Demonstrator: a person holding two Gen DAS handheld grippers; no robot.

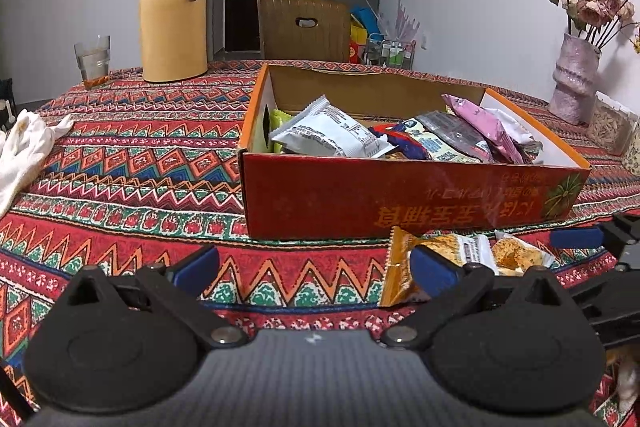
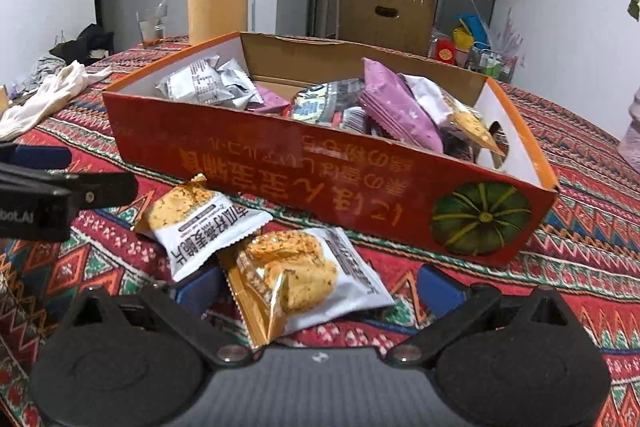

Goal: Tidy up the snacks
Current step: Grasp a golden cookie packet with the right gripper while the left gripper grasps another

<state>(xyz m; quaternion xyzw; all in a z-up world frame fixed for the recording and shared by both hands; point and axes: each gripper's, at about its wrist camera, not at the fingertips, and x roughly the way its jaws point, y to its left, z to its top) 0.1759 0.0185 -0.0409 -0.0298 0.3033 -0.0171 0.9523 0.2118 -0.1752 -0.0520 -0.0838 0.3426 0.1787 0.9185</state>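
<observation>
A table under a red zigzag-patterned woven cloth (image 1: 132, 163) carries a long, open red cardboard box (image 2: 304, 163), already heaped with foil snack packets. Two orange-and-white cracker packets remain outside, just beside its near wall: the far cracker packet (image 2: 200, 227) and the near cracker packet (image 2: 304, 275), overlapping slightly. The right gripper (image 2: 320, 293) is spread wide with the near packet lying between its blue pads — close on the packet's flat middle, not the crinkled seam, then lift clear of the wall before moving over the box. The left gripper (image 1: 316, 267) is also spread, holding nothing, beside the packets.
</observation>
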